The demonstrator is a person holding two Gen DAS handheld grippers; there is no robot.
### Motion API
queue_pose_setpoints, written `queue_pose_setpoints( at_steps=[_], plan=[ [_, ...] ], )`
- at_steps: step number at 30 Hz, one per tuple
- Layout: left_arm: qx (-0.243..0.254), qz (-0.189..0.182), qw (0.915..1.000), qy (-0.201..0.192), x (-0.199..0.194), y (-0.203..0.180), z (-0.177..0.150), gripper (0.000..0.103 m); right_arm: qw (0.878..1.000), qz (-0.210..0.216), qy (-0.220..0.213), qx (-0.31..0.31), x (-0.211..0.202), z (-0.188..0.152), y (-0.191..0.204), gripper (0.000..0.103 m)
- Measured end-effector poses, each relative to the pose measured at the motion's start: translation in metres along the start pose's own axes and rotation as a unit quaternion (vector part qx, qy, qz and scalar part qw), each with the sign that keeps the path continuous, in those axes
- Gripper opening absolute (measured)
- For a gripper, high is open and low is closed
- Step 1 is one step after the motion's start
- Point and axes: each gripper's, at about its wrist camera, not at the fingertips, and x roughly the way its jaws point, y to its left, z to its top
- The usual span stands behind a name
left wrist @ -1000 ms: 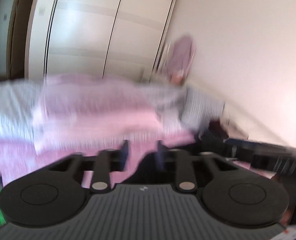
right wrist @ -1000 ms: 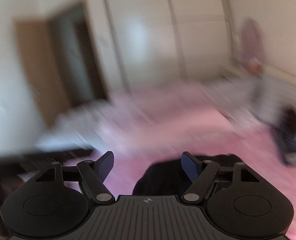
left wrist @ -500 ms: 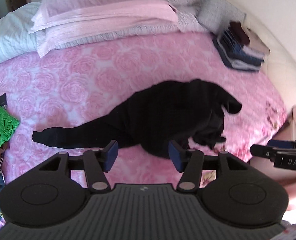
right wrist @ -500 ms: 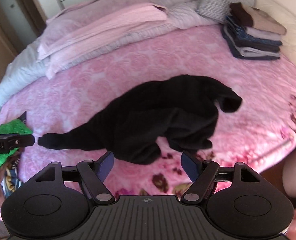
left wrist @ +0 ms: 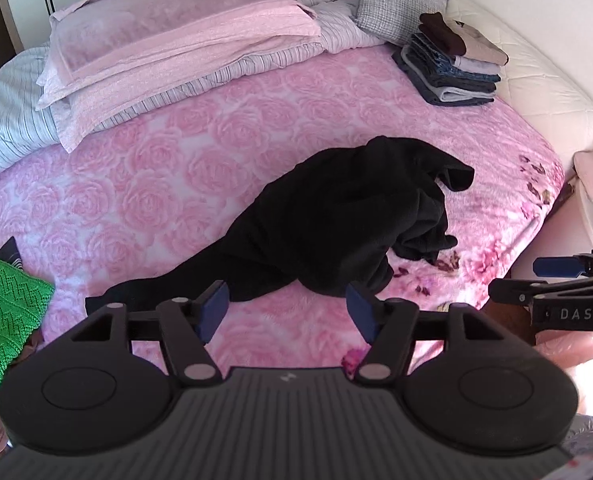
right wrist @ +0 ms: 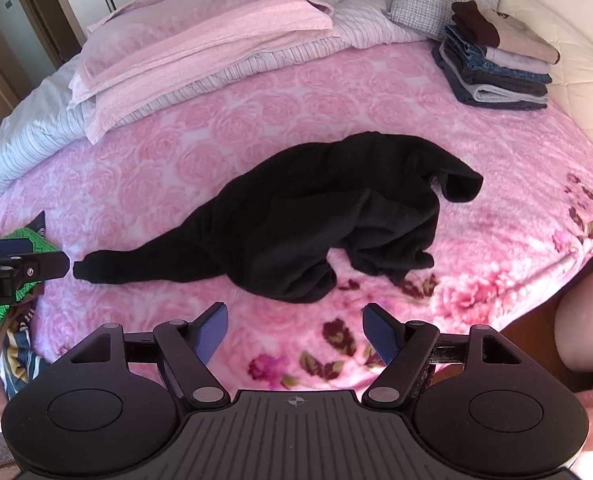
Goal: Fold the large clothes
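Just ahead of both claws, on the pink bedspread (right wrist: 336, 92), lies the black garment (right wrist: 316, 232), crumpled in a heap, one long sleeve or leg trailing off to the left. The left claw (left wrist: 288, 308) hangs over the near edge of the bed, fingers apart, nothing between them; the garment's near fold sits right beyond its tips. The right claw (right wrist: 294, 330) is spread wide too, empty, with the heap a little farther off in front. Neither one touches cloth.

Far ahead and to the right, a neat stack (right wrist: 496, 64) of folded clothes sits near the headboard, so by the look of it several pieces are already done. Off to the left, a green knit (left wrist: 4, 320) and other loose things wait at the bed's edge. This black one looks barely begun: no flat spread, no crease, no fold. It likely needs pulling out flat first, then folding.
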Motion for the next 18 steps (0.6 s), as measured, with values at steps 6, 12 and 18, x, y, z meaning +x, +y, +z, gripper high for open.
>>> queue_pose_setpoints(
  at_steps=[6,12,18],
  plan=[
    [0.006,-0.006,0.9999,0.006,0.003,0.01,-0.01,0.062,1.0,-0.007,0.005,0.014,0.002,-0.011,0.006,0.072],
    [0.019,-0.006,0.9998,0.01,0.006,0.013,-0.007,0.063,1.0,-0.013,0.0,0.027,0.003,-0.009,0.001,0.072],
    [-0.006,0.003,0.9999,0.011,0.02,0.032,-0.007,0.063,1.0,-0.023,-0.006,-0.008,0.019,-0.002,0.002,0.072]
  ],
)
